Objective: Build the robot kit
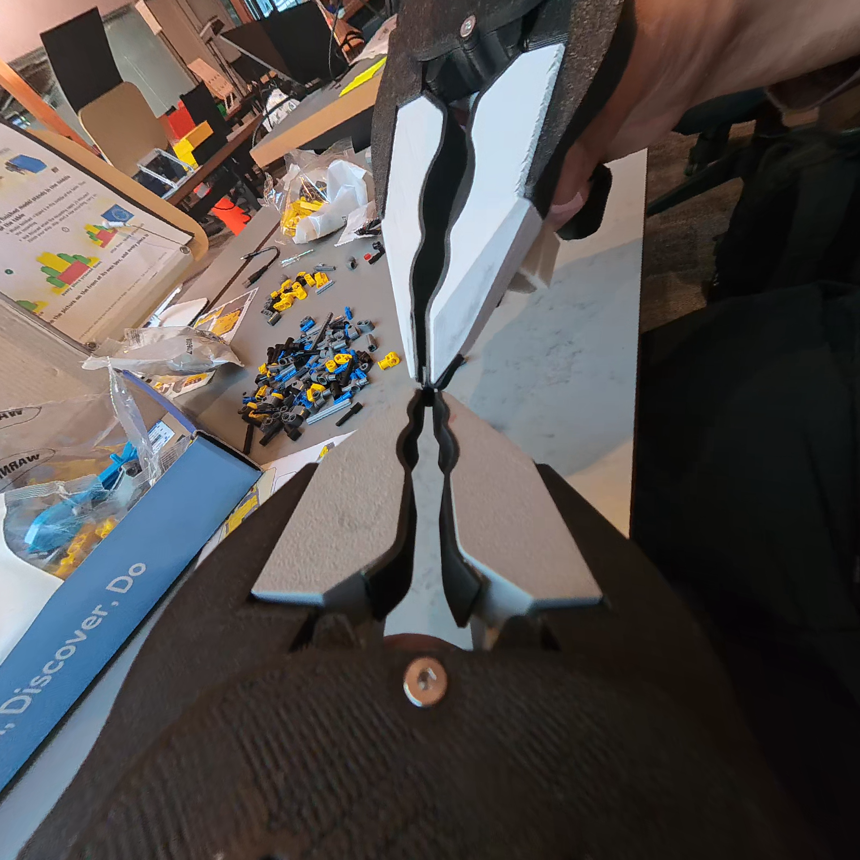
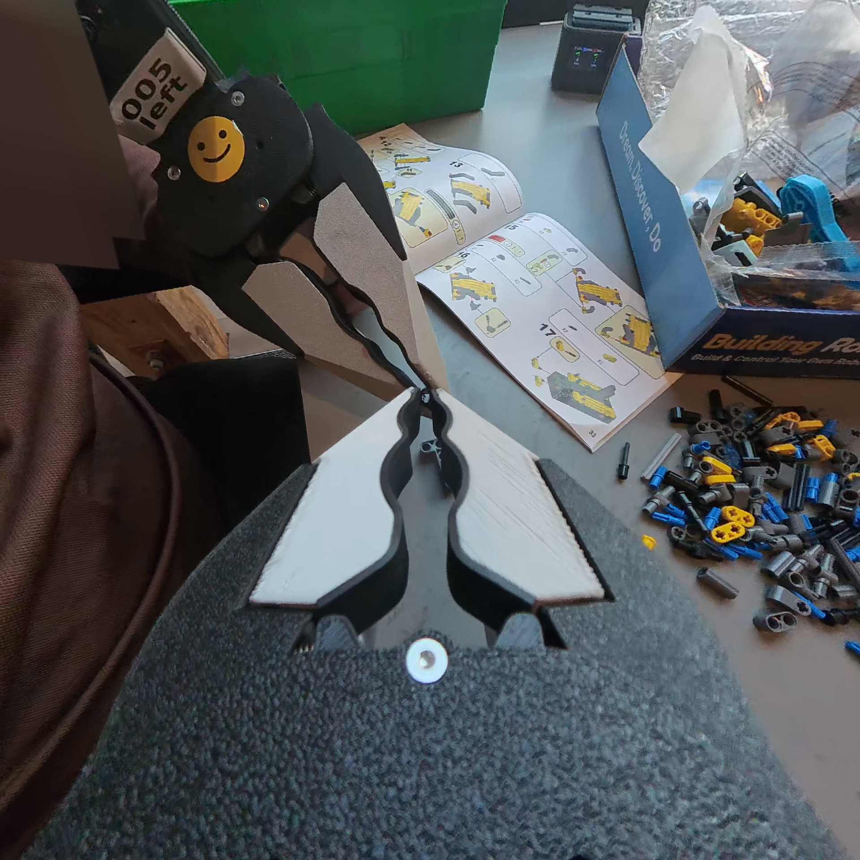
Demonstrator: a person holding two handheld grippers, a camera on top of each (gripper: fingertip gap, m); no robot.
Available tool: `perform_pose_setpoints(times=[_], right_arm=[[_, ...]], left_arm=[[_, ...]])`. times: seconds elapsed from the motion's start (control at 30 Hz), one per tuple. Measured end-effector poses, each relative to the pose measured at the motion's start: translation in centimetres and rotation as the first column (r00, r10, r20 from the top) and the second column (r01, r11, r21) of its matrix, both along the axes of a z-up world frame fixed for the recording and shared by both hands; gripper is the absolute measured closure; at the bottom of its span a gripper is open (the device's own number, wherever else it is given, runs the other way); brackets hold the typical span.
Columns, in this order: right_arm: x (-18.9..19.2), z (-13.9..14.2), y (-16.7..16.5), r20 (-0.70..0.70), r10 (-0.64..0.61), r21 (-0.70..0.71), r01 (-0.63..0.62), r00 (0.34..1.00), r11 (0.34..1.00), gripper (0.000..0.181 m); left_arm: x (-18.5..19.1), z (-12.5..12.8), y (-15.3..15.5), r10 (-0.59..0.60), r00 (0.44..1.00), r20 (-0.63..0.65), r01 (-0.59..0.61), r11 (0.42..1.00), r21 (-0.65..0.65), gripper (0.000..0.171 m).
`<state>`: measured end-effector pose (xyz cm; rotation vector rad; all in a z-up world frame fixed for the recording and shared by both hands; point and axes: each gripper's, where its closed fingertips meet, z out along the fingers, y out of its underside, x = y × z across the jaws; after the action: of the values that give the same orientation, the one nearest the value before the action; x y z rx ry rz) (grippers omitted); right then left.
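Note:
My left gripper (image 1: 427, 403) and my right gripper (image 2: 426, 403) meet tip to tip above the grey table (image 1: 535, 335). Both are shut, and a small black part (image 1: 427, 395) is pinched where the tips touch; it also shows in the right wrist view (image 2: 426, 396). In the left wrist view the right gripper (image 1: 426, 378) comes down from above, held by a hand (image 1: 698, 83). In the right wrist view the left gripper (image 2: 417, 387) comes in from the upper left. A small grey part (image 2: 430, 446) shows in the gap behind the right fingertips.
A pile of black, grey, blue and yellow building parts (image 1: 307, 372) (image 2: 768, 502) lies on the table. An open instruction booklet (image 2: 512, 288), a blue box (image 2: 651, 223) (image 1: 139, 581) with bagged parts, plastic bags (image 1: 325, 195), a green bin (image 2: 349, 56) and a printed board (image 1: 70, 223) surround it. The tips of both grippers are at nearly the same place.

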<state>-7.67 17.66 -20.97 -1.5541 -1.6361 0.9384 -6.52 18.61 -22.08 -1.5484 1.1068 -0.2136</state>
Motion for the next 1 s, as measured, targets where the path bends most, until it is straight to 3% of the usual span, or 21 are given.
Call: perform_pose_setpoints(times=[0.13, 0.2, 0.3, 0.5, 0.73, 1.0], right_arm=[[0.2, -0.7, 0.4, 0.033, -0.026, -0.021, 0.026, 0.999, 0.999, 0.178], [0.7, -1.4, 1.2, 0.080, -0.051, -0.020, 0.053, 0.995, 0.998, 0.178], [1.5, -2.8, 1.5, 0.178, -0.050, -0.029, 0.056, 0.983, 0.998, 0.178], [1.2, -4.7, 1.2, 0.316, -0.011, -0.005, 0.013, 0.949, 1.000, 0.178], [1.2, -5.6, 1.3, 0.417, 0.015, 0.060, -0.044, 0.909, 0.997, 0.178], [1.3, -5.8, 1.3, 0.485, 0.023, 0.088, -0.075, 0.874, 0.993, 0.178]], left_arm=[[0.0, -0.7, 0.0, -0.014, 0.999, 0.041, 0.020, 0.989, -0.148, 0.170], [-0.5, -0.9, 0.0, -0.013, 0.997, 0.076, 0.030, 0.974, -0.226, 0.148], [-0.7, -1.8, -0.6, -0.041, 0.994, 0.104, 0.076, 0.929, -0.361, 0.145], [-0.2, -5.0, -0.9, -0.081, 0.996, -0.025, 0.056, 0.847, -0.528, 0.140], [-0.3, -5.8, -0.5, -0.071, 0.997, -0.034, 0.037, 0.800, -0.599, 0.156], [-0.2, -5.9, -0.3, -0.075, 0.996, -0.047, 0.034, 0.812, -0.582, 0.159]])
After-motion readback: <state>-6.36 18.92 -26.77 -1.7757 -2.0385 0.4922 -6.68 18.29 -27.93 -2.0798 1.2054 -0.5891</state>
